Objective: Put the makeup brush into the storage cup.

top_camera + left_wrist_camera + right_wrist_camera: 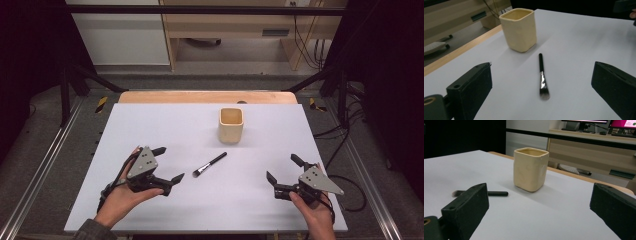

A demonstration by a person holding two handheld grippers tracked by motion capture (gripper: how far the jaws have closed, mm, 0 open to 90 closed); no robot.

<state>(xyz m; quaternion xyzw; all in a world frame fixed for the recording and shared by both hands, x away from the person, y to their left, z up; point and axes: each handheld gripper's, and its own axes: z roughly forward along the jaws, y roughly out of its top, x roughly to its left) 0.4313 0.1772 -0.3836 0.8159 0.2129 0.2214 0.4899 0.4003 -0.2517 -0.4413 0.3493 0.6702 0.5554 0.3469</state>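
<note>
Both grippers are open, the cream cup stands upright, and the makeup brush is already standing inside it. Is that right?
Not quite: the makeup brush lies flat on the table, apart from the cream cup, as the high view shows. The left gripper and right gripper are open, the cup upright.

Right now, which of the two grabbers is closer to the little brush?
The left gripper is closer. Its open jaws point at the brush, bristle end nearest it. The right gripper sits farther off, across bare table.
</note>
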